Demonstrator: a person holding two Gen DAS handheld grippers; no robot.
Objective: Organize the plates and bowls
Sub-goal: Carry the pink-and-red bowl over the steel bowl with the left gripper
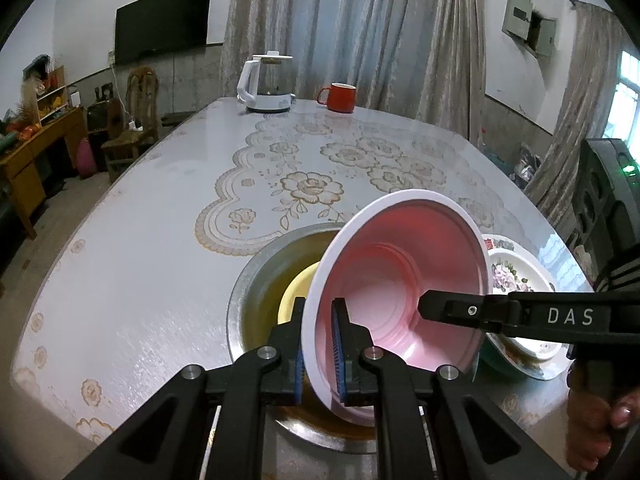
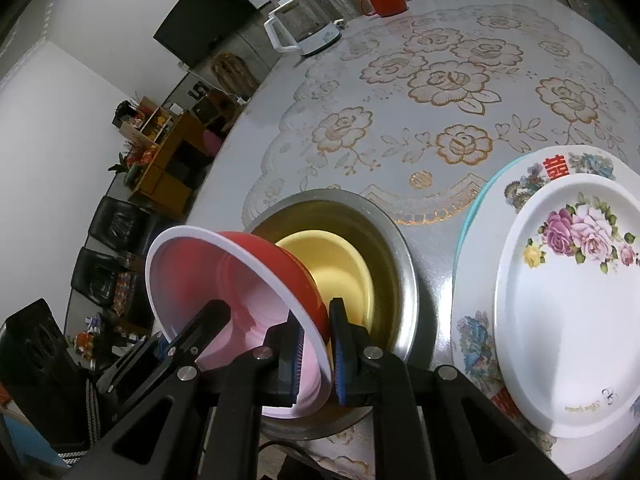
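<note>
A room with grey curtains (image 1: 352,32) and a dark TV (image 1: 162,20) at upper left frames a long table (image 1: 132,280) under a cloth printed with gold roses; its left edge curves down the left of the left wrist view, with a wooden chair (image 1: 136,120) and shelves beyond it. The far end holds only a white kettle (image 1: 266,84) and a red mug (image 1: 340,97), so the middle of the cloth lies open. Near the bottom centre sits a steel basin (image 2: 404,272) with a yellow bowl (image 2: 340,264) inside; just right of it, a stack of flowered plates (image 2: 568,300) fills the lower right of the right wrist view. A red bowl (image 2: 292,264) with a pink inside and white rim is held tilted over the basin's near side, mouth turned toward the left. The left gripper (image 1: 320,344) is clamped on its rim at bottom centre, and the right gripper (image 2: 316,356) pinches the opposite rim, one finger inside, one outside.
</note>
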